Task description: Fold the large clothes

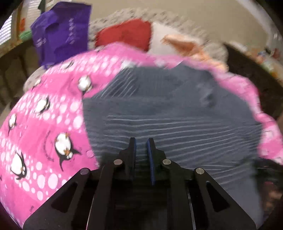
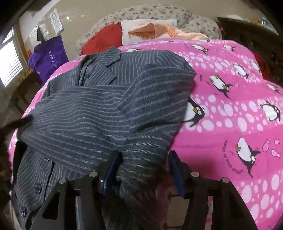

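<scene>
A dark grey pinstriped jacket (image 2: 106, 109) lies on a pink penguin-print bedspread (image 2: 230, 106), one part folded over the buttoned front. My right gripper (image 2: 144, 159) is open at the jacket's near right edge. A fold of the cloth lies between its fingers, against the left pad, with a gap before the right pad. The left wrist view is blurred. There the jacket (image 1: 176, 106) fills the middle over the bedspread (image 1: 44, 123). My left gripper (image 1: 141, 146) hovers over the striped cloth, its blue pads nearly together with only a narrow slit and nothing between them.
At the head of the bed lie a red pillow (image 2: 104, 39), a white pillow (image 2: 134, 26) under a peach fringed cloth (image 2: 159, 31), and a floral bolster (image 2: 159, 12). A purple bag (image 2: 49, 56) stands at the left by a window. Dark furniture (image 2: 247, 30) borders the right.
</scene>
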